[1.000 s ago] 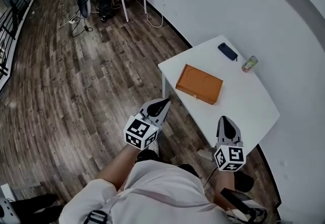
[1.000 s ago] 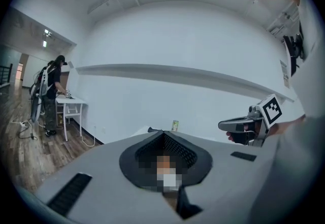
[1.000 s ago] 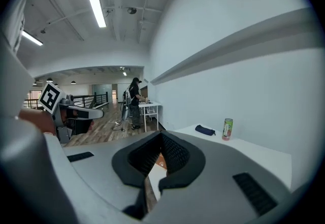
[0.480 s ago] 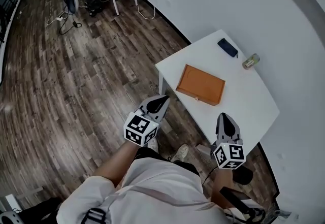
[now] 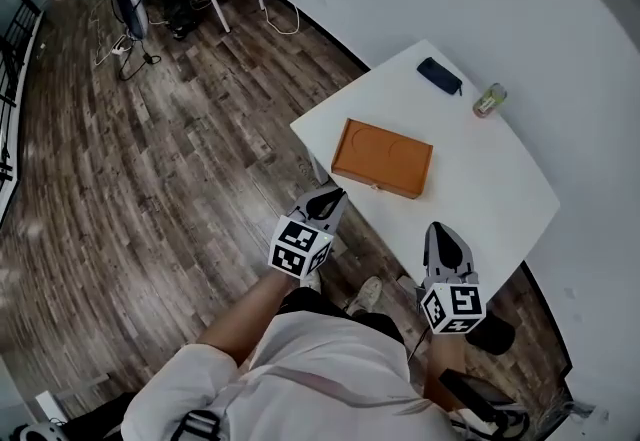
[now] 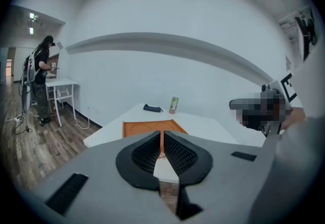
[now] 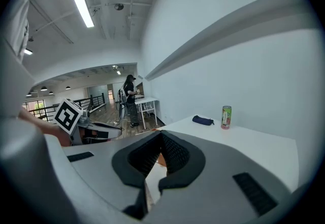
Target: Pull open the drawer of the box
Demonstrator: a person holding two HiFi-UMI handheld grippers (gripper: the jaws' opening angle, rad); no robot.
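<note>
Both left claw and right claw closed, empty, near orange box

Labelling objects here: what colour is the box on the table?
The box is orange-brown; clearest in the head view.

The box looks like smooth, matt orange-brown wood. The bench has a plain white, smooth top. The floor is dark, grained wood planking. The can near the bench's far edge looks glossy. The left gripper shows a matt grey plastic body and ribbed black pads.
</note>
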